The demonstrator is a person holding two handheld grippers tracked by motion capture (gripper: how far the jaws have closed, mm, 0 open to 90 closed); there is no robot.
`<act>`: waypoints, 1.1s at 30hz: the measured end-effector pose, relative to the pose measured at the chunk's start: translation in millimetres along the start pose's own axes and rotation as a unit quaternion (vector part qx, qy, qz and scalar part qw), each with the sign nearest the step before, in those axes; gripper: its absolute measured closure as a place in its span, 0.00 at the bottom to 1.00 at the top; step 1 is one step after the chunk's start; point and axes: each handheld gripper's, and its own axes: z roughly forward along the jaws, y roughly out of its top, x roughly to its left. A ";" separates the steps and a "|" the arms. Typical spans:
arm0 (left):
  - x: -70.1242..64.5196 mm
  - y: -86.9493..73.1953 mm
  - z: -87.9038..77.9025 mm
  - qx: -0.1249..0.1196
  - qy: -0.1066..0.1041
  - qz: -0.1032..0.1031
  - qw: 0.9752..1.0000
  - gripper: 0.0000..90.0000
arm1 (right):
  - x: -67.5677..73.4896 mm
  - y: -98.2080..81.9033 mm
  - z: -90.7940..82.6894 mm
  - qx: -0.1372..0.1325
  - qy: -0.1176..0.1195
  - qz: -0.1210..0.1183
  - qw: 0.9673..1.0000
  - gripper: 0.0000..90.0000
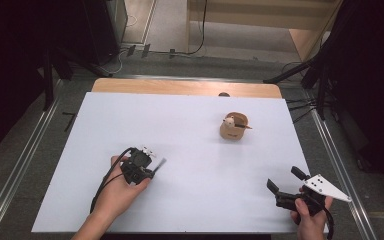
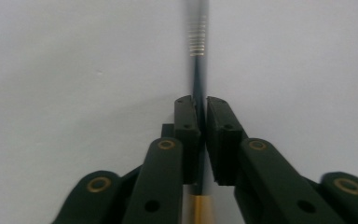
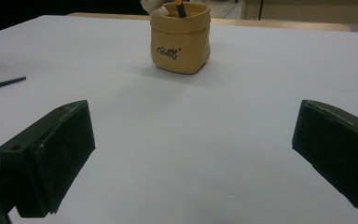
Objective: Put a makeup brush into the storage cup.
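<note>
Nearest me, my right gripper (image 1: 282,181) sits at the table's near right corner, jaws spread wide with nothing between them; in the right gripper view both black pads (image 3: 51,158) frame bare white surface. My right hand (image 1: 310,215) wraps the body, grey three-cornered plate on top.

Slightly farther, on the left half, my left gripper (image 1: 156,167) is clamped on a thin dark pencil-like stick with a ribbed silver metal band and a yellow-orange section (image 2: 199,84). In the left gripper view the jaws stand narrow, pads pressing the shaft from both sides, the stick running straight out ahead past the tips, its far end blurred. In the high view a short grey length of it pokes out beyond the jaws, low over the white sheet-covered table (image 1: 195,200). My left hand (image 1: 120,187) grips the body, cable trailing back.

Farthest, right of centre, stands a tan sack-shaped soft holder with dark lettering (image 3: 182,42), upright, holding another dark stick and a small pale figure at its rim. It is well apart from both grippers.
</note>
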 end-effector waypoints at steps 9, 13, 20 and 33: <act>1.4 1.4 0.8 0.010 -0.006 0.018 1.000 0.93 | -0.6 -1.3 1.2 0.005 0.001 0.001 1.000 0.00; 1.6 2.5 1.3 0.014 -0.007 0.027 1.000 0.92 | -1.0 -1.9 2.2 0.005 0.001 0.000 1.000 0.00; 3.0 -3.6 0.8 -0.008 -0.011 0.020 1.000 0.94 | 1.6 -2.4 4.4 0.009 0.002 -0.001 1.000 0.00; 5.5 -11.4 -1.6 -0.084 -0.049 0.018 0.995 0.94 | 15.1 4.8 12.7 0.026 -0.013 -0.023 0.999 0.02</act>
